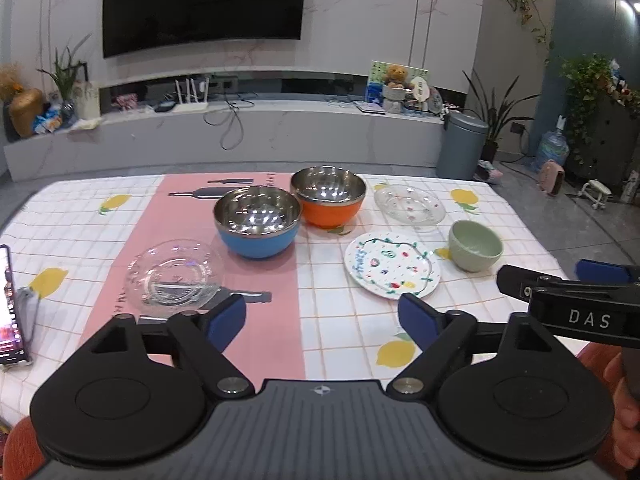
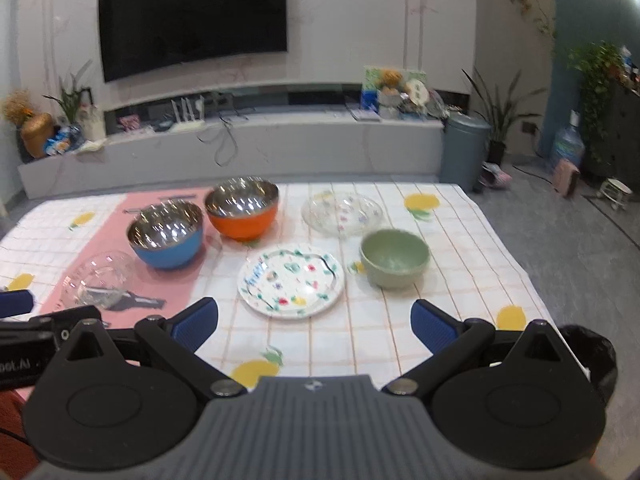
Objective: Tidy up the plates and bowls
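On the table stand a blue steel bowl (image 1: 258, 222) (image 2: 166, 234), an orange steel bowl (image 1: 329, 195) (image 2: 242, 207), a green bowl (image 1: 475, 245) (image 2: 394, 258), a painted white plate (image 1: 393, 265) (image 2: 291, 279), a clear plate at the left (image 1: 175, 272) (image 2: 98, 278) and a clear flowered plate at the back right (image 1: 410, 204) (image 2: 341, 209). My left gripper (image 1: 322, 320) is open and empty above the near edge, in front of the clear plate and painted plate. My right gripper (image 2: 314, 322) is open and empty, just short of the painted plate; it also shows in the left wrist view (image 1: 568, 284).
A phone (image 1: 12, 304) lies at the table's left edge. The lemon-print tablecloth (image 1: 80, 224) has a pink strip (image 1: 260, 280). Behind the table are a TV unit (image 1: 240, 136), a grey bin (image 1: 460, 144) and plants (image 1: 596, 92).
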`<action>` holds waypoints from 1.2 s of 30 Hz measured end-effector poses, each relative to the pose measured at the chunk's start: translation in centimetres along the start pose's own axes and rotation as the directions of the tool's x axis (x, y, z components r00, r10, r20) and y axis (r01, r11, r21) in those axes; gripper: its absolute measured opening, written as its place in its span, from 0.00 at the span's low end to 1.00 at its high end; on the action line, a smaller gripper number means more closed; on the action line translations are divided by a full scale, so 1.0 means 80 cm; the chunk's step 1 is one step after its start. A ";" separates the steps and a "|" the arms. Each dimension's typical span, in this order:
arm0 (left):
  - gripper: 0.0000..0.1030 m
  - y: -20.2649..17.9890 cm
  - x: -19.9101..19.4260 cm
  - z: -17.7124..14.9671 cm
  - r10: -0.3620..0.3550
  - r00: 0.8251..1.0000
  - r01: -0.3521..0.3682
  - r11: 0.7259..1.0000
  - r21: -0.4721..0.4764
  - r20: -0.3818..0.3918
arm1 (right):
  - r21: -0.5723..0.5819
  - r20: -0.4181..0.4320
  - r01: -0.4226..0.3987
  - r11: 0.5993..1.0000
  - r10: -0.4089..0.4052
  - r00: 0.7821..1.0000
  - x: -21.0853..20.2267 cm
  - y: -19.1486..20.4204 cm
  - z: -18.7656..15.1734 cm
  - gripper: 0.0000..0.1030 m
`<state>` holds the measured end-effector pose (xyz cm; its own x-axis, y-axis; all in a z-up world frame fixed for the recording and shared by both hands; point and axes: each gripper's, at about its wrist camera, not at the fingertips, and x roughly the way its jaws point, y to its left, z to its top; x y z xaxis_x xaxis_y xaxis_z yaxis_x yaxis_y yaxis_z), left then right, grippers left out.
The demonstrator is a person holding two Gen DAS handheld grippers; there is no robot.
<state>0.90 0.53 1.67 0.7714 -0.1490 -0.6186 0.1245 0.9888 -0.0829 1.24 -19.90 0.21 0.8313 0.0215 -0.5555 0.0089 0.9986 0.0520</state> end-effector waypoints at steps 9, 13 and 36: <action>0.54 0.003 0.041 0.061 -0.130 0.991 0.130 0.991 0.014 0.038 | 0.050 0.029 -0.090 0.995 0.089 0.996 0.043 -0.026 0.058 0.82; 0.35 0.001 0.084 0.081 -0.193 0.981 0.192 0.981 0.018 0.021 | 0.098 -0.015 -0.116 0.988 0.118 0.993 0.086 -0.032 0.082 0.67; 0.17 0.047 0.297 0.061 -0.364 0.905 0.295 0.910 -0.292 -0.222 | 0.452 -0.412 0.010 0.892 0.199 0.889 0.302 -0.095 0.030 0.22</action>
<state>22.71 0.65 -9.53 0.5141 -0.4919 -0.7027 0.1586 0.8596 -0.4857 22.62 -27.09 -11.60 0.5118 0.2377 -0.8256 0.2673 0.8692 0.4160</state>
